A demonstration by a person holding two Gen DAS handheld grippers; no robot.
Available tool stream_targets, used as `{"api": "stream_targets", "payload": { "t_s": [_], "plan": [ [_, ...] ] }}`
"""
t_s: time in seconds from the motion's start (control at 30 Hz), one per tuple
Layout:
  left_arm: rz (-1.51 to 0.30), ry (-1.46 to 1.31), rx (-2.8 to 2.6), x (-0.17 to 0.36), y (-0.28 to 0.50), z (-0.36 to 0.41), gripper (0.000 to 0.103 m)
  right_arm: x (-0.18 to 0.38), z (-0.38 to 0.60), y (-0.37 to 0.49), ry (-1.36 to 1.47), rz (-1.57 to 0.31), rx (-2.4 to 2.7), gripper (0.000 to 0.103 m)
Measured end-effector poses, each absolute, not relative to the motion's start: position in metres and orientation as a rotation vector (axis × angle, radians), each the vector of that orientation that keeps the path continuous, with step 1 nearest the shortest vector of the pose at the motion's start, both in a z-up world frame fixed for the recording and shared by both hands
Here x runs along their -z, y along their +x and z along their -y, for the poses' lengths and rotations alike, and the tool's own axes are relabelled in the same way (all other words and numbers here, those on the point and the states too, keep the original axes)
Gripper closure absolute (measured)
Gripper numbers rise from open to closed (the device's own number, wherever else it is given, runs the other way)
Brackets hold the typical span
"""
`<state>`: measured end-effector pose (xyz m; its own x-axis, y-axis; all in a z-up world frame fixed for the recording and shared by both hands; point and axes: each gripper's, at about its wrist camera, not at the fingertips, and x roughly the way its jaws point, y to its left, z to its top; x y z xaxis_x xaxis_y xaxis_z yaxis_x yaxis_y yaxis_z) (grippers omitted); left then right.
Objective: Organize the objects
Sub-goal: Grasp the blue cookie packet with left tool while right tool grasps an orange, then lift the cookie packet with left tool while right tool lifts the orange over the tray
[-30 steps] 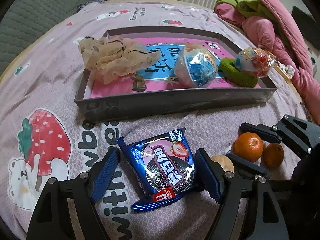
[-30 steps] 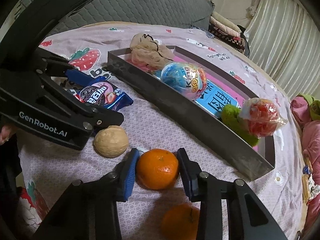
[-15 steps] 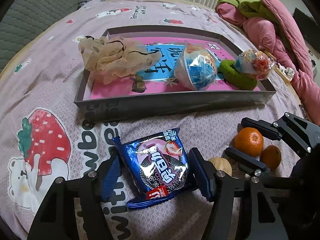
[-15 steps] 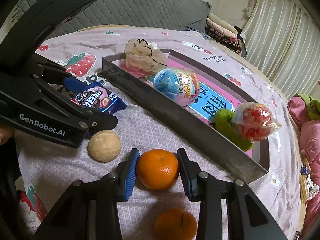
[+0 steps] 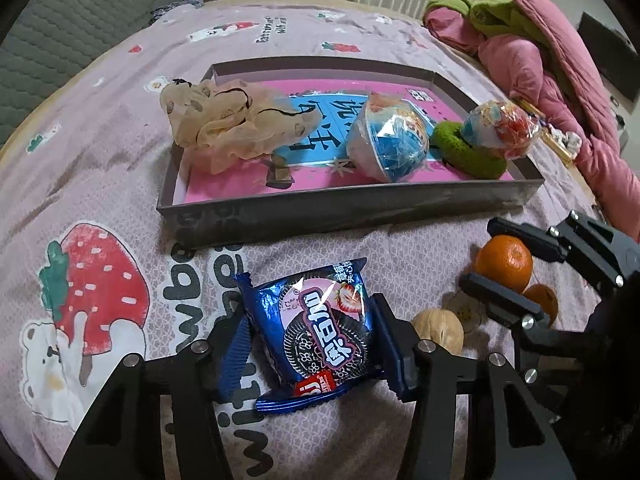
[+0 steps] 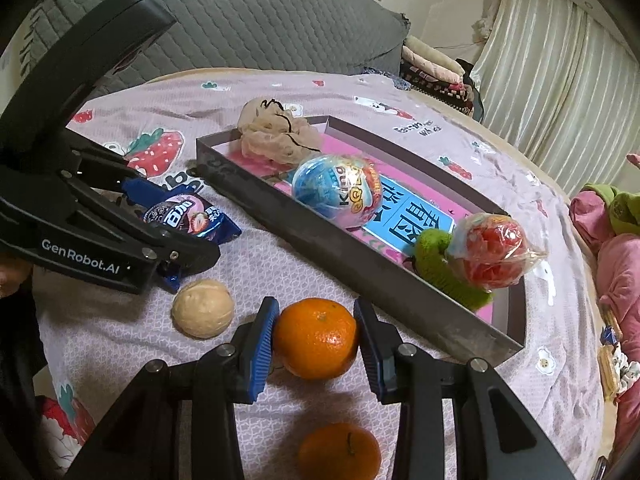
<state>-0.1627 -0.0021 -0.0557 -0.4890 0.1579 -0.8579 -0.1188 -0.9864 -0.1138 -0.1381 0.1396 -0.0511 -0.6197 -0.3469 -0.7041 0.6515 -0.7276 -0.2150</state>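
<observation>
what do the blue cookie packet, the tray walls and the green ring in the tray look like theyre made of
Cookie packet: thin glossy plastic film, judging by the crinkles, the glare and the crimped ends.
Tray walls: probably matte grey cardboard, since they are thin and straight with scuffed, pale-worn patches; thin metal cannot be ruled out.
Green ring: fuzzy fabric, maybe chenille or terry, with a dull, nubbly surface; likely a hair tie.

A home bedroom: a bed under a strawberry-print sheet point(image 5: 120, 160) (cartoon bears too), quilted grey headboard point(image 6: 260, 12), pleated curtains point(image 6: 540, 60), folded blankets point(image 6: 432, 72), crumpled pink quilt point(image 5: 560, 92)
</observation>
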Motion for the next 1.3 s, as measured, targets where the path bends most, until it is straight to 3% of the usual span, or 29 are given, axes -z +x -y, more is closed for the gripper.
{"api": "stream_targets", "payload": {
  "t_s": [1.3],
  "plan": [
    [0.023, -1.235, -2.718, 0.01, -0.158, 0.008, 0.047, 0.014, -0.151, -0.149, 0.724, -0.499, 2.446, 0.064]
  ]
}}
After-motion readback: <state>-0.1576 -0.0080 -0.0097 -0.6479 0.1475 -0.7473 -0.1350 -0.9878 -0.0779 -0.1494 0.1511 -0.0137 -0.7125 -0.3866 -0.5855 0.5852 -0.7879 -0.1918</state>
